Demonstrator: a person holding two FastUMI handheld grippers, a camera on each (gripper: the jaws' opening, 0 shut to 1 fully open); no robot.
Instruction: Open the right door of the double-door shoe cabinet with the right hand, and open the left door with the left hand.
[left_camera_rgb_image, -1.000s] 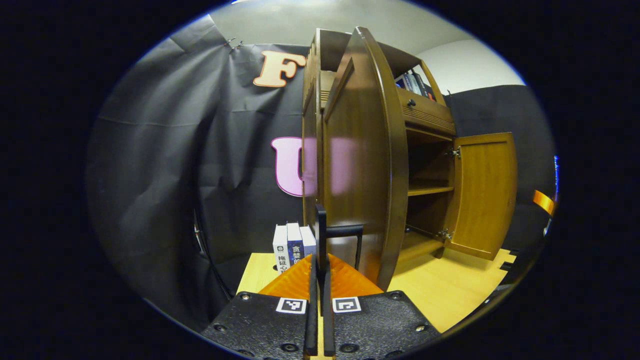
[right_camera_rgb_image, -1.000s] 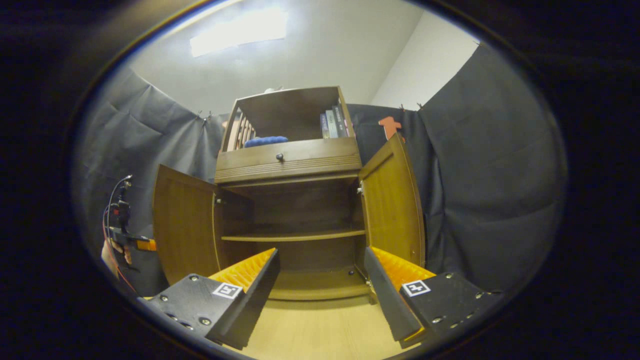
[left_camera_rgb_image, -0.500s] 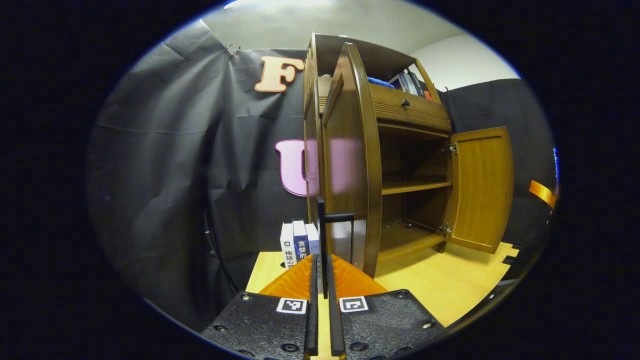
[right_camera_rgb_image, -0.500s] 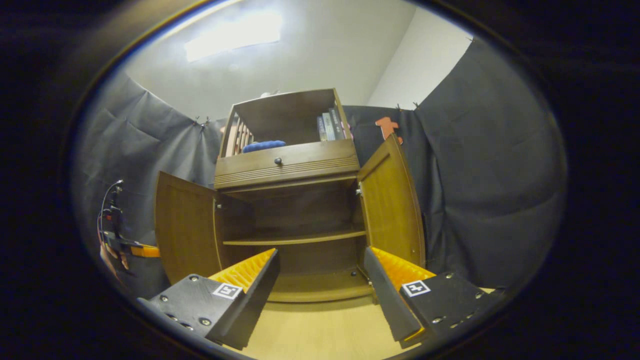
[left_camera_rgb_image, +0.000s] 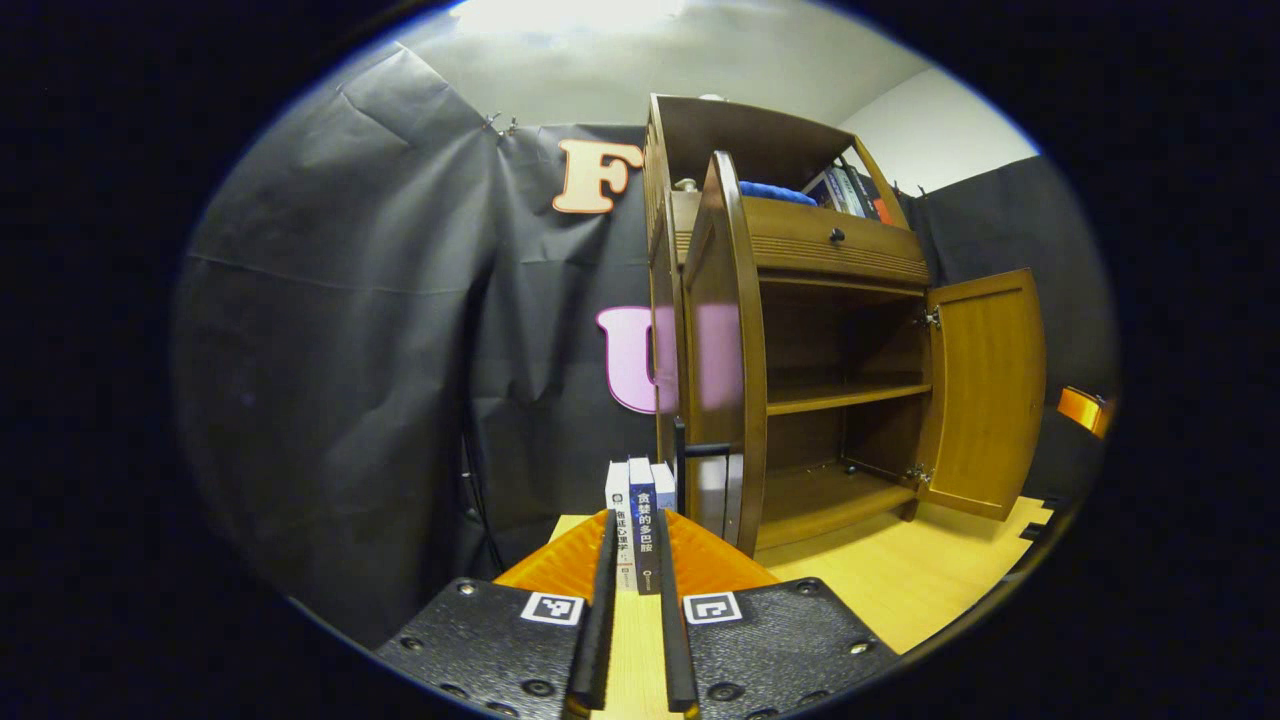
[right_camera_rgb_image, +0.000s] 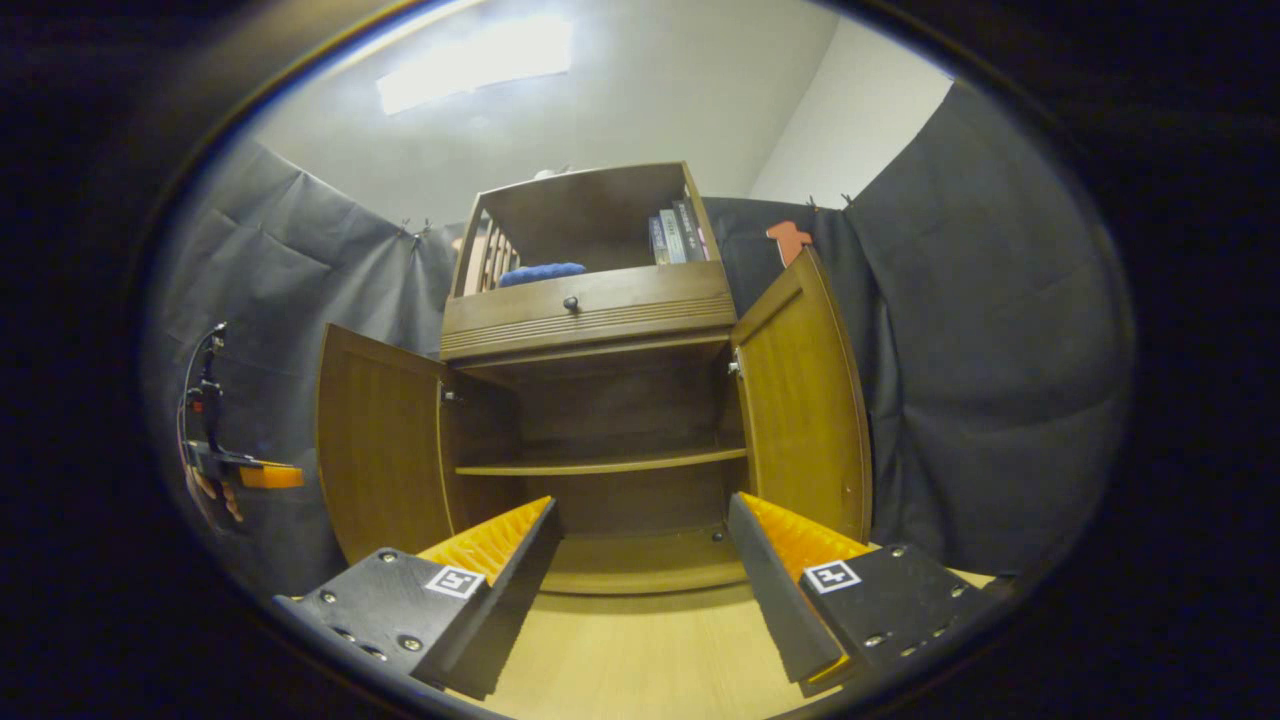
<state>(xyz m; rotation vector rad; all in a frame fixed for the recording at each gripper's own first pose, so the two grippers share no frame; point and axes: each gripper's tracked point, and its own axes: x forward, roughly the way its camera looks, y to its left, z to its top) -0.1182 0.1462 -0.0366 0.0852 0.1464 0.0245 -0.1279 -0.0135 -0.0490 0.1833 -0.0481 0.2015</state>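
The wooden shoe cabinet stands on the light table with both doors swung wide. In the right gripper view the left door and right door flank bare shelves. My right gripper is open in front of the lower shelf, touching nothing. In the left gripper view the left door shows edge-on, with its dark handle on the outer face. My left gripper sits a little short of that handle, fingers slightly parted and empty. The right door stands beyond.
Three books stand on the table left of the cabinet, just ahead of my left gripper. More books and a blue object sit on the top shelf. A hand holds the other gripper at far left.
My left gripper has let go of the left door's handle and drawn back, its fingers parting. The right gripper stays open and has barely shifted.
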